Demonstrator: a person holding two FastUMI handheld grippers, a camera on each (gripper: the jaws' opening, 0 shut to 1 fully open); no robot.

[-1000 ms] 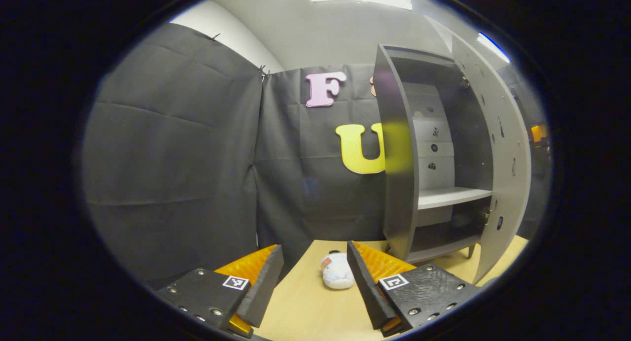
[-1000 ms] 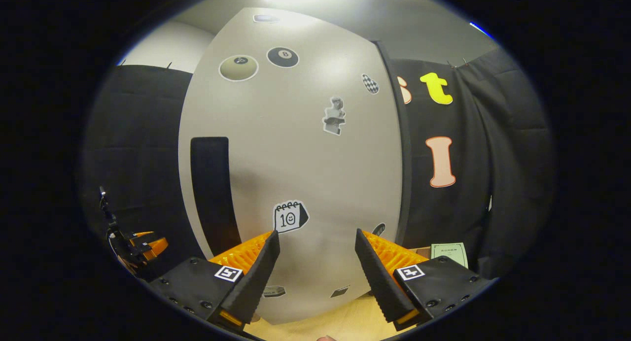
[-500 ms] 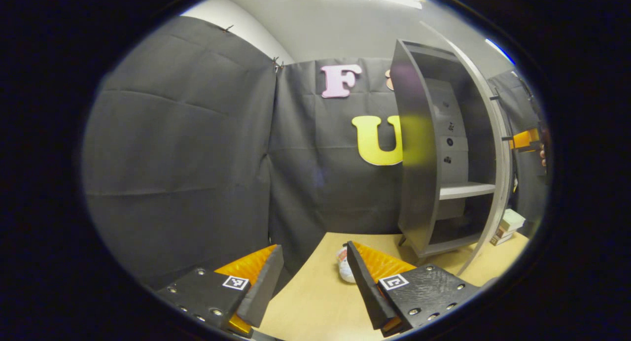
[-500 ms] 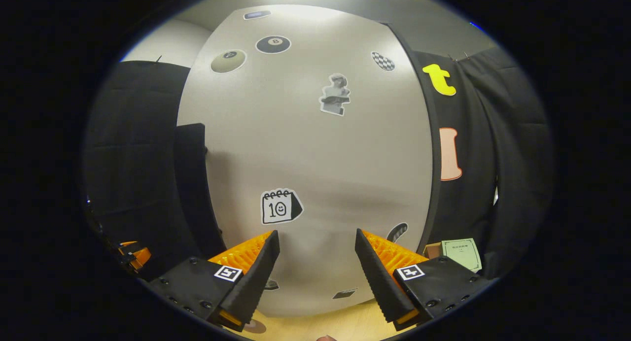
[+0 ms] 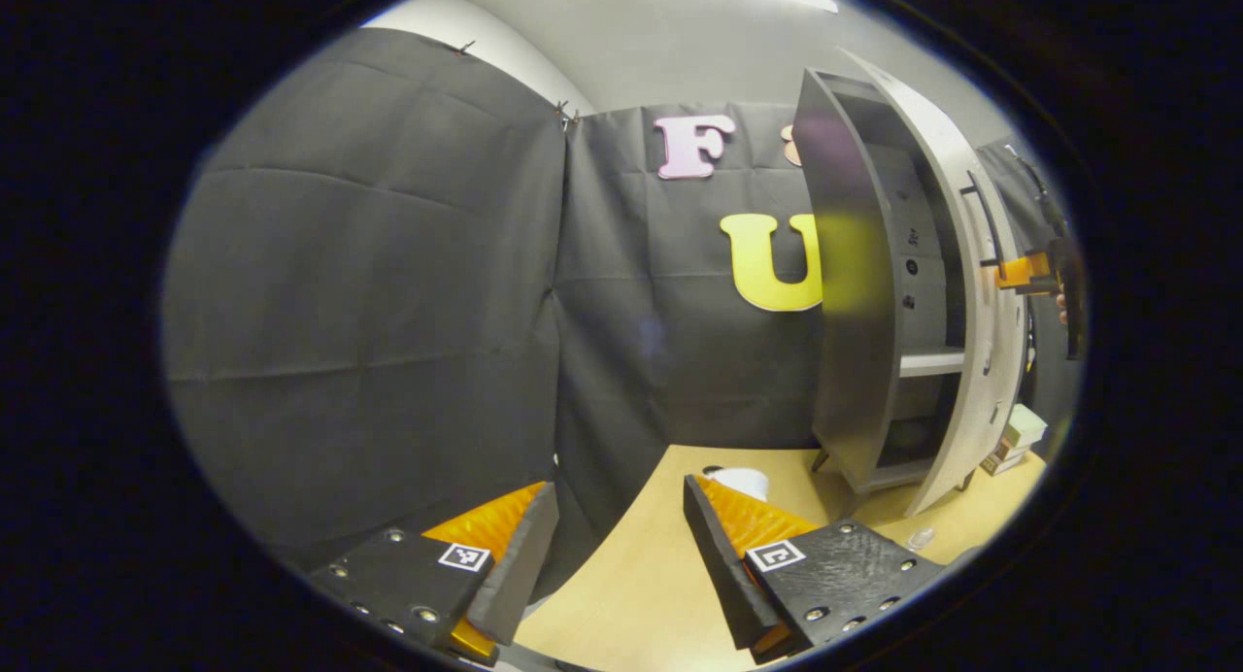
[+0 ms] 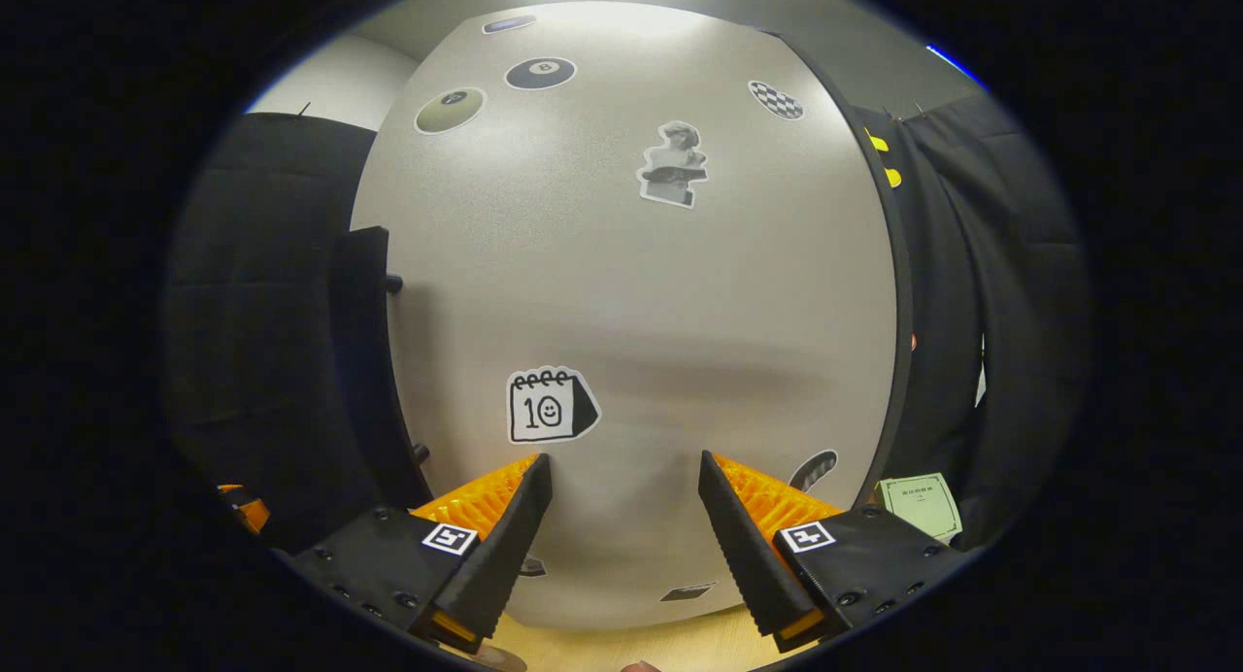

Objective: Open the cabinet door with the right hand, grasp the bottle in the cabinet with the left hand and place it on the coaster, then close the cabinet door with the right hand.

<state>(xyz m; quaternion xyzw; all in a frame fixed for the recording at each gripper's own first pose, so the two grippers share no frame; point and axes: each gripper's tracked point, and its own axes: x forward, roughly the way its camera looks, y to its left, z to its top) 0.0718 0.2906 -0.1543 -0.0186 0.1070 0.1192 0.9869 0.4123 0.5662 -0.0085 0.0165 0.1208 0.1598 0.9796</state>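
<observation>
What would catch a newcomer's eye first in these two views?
In the right gripper view, the sticker-covered cabinet door looms close ahead of the open right gripper. In the left gripper view, the tall grey cabinet stands on the wooden table at right, its door ajar, with a white object just beyond the open left gripper.

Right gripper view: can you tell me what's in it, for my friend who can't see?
A big pale cabinet door covered in stickers faces the camera, close up. The open right gripper points straight at it, holding nothing. A dark handle runs down the door's left edge.
</observation>
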